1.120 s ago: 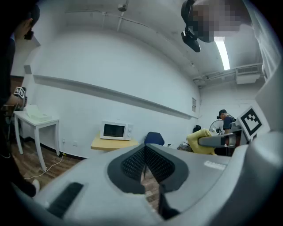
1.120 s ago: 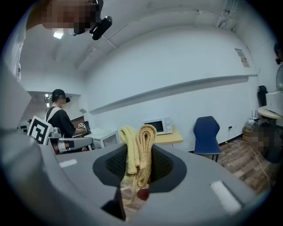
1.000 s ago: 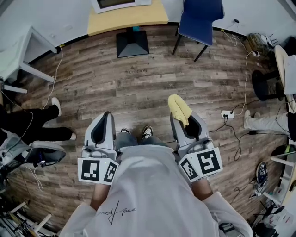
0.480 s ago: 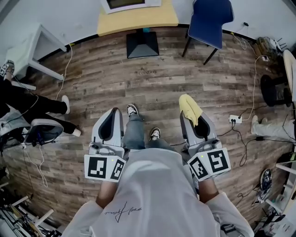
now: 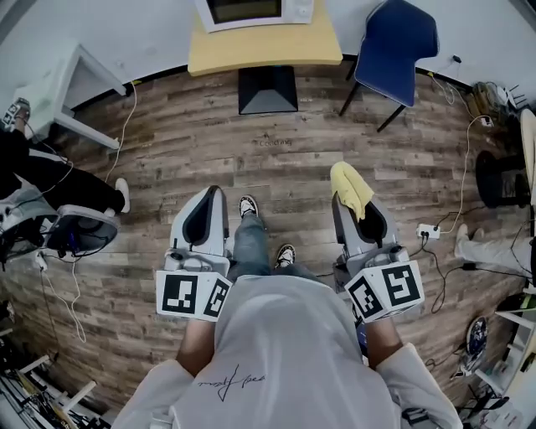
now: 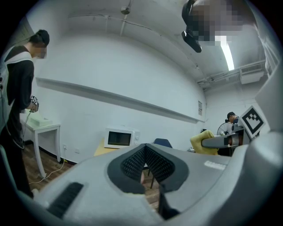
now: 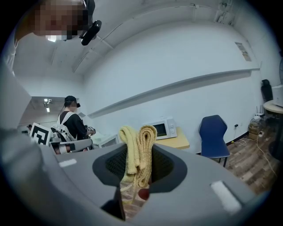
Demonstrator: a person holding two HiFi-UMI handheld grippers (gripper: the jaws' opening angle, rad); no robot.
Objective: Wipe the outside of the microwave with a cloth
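A white microwave point(image 5: 255, 12) stands on a yellow table point(image 5: 264, 52) at the top of the head view, well ahead of both grippers. It also shows small and distant in the left gripper view, microwave point(image 6: 118, 138), and in the right gripper view, microwave point(image 7: 162, 129). My right gripper point(image 5: 358, 201) is shut on a folded yellow cloth point(image 5: 350, 189); the cloth point(image 7: 138, 150) sticks up between the jaws. My left gripper point(image 5: 205, 219) is held level beside it, jaws together with nothing between them. Both hang over the wooden floor at waist height.
A blue chair point(image 5: 398, 42) stands right of the table, whose black base point(image 5: 268, 90) rests on the floor. A white side table point(image 5: 63, 84) and a person point(image 5: 50, 180) are at the left. Cables and a power strip point(image 5: 430, 230) lie at the right.
I have walked forward: the yellow table and microwave have come further into the head view. Both grippers keep their pose, the cloth still held.
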